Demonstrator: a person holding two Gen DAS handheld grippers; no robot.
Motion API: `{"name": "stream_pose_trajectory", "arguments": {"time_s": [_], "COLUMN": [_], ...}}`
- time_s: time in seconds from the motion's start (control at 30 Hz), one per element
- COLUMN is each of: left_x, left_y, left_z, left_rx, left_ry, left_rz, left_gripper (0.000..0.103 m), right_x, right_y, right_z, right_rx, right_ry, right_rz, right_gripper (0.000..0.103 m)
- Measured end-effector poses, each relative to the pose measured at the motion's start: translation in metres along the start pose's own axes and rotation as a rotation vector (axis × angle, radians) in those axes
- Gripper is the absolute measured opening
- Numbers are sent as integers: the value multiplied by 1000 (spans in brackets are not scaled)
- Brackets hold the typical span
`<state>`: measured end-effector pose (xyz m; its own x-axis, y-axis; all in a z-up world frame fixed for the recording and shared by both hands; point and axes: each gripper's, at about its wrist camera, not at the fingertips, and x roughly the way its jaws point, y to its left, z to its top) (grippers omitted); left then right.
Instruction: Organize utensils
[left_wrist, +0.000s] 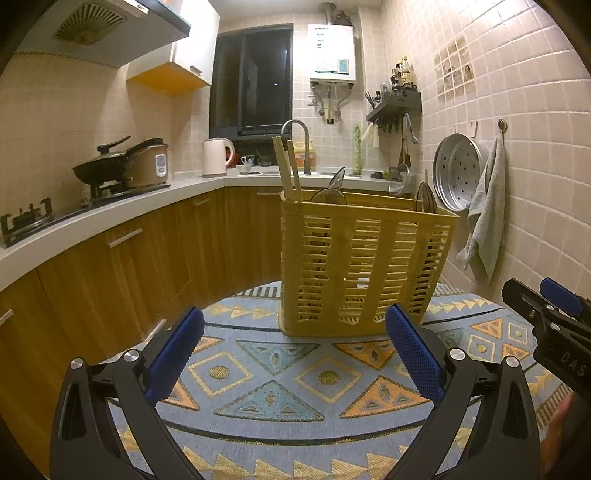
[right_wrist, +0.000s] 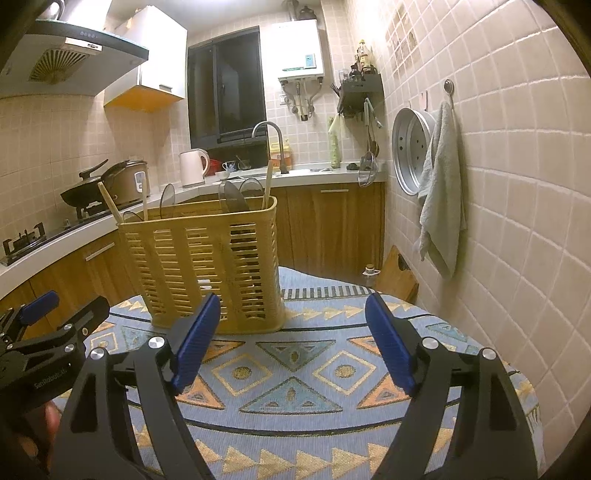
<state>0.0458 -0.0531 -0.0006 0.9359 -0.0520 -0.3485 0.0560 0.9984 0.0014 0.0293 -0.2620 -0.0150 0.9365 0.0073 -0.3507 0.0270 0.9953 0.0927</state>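
Basket w/ utensils on cloth, both grippers open

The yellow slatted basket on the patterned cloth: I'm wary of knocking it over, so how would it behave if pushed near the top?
The basket looks tall on a narrow base, so it would probably tip rather than slide. Its slatted plastic suggests little weight. The chopsticks and the spoons standing above the rim may rattle or shift.

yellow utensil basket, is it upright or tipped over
Upright: the yellow utensil basket stands on its base on the patterned cloth, its open top up and chopsticks poking out.
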Motion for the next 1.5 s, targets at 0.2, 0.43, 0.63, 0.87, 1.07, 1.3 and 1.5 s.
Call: {"name": "stream_pose_trajectory", "arguments": {"time_s": [0.2,0.43,0.63,0.87,1.07,1.3,1.5], "left_x": [-1,0,0,0,1,2,2], "left_y": [-1,0,-1,-2,-2,1,1], "left_z": [0,0,0,0,0,0,0], "left_rx": [7,-1,3,10,13,3,6], "left_ry": [-2,5,5,4,10,20,18], "left_rz": [-4,-8,-8,-10,-21,-22,-22], "left_gripper": [95,95,95,95,95,95,95], "right_x": [0,1,1,-1,-2,-4,-4], "right_y": [2,3,4,10,11,11,11], "right_z": [-1,-1,-2,-3,-3,-2,-2], "right_rx": [-7,-5,-13,-34,-33,-29,-31], "right_ry": [3,7,10,6,9,3,5], "right_rz": [-3,-2,1,-1,-5,-10,-8], "right_gripper": [77,77,77,77,81,84,84]}}
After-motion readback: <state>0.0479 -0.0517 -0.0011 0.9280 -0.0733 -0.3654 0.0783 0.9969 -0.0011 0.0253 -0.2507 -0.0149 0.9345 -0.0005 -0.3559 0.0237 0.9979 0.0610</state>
